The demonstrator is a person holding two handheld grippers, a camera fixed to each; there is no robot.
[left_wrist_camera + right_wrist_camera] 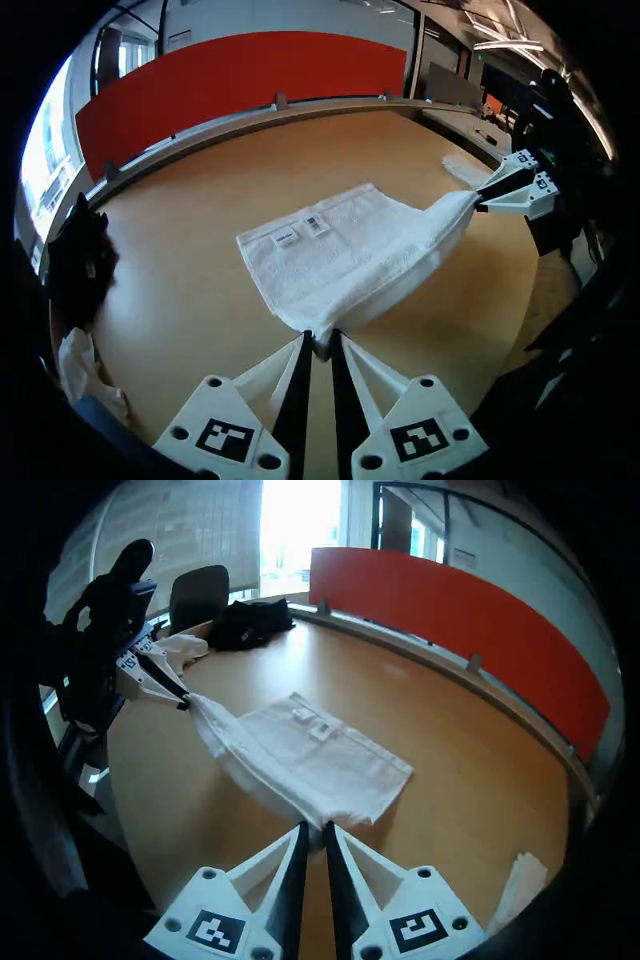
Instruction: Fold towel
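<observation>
A white towel [336,248] lies on the wooden table [200,264], two small labels facing up. Its near edge is lifted off the table and stretched between both grippers. My left gripper [320,346] is shut on one corner of that edge. Farther off at the right, the right gripper [480,200] pinches the other corner. In the right gripper view the towel [320,760] runs from my right gripper [314,832], shut on its corner, to the left gripper [186,700] at the left, held by a dark-sleeved person.
A red partition [240,80] borders the table's far edge. A black bag [76,256] and crumpled white cloth [80,368] lie at the left. A folded white cloth [468,168] sits far right. An office chair [196,596] stands beyond the table [448,744].
</observation>
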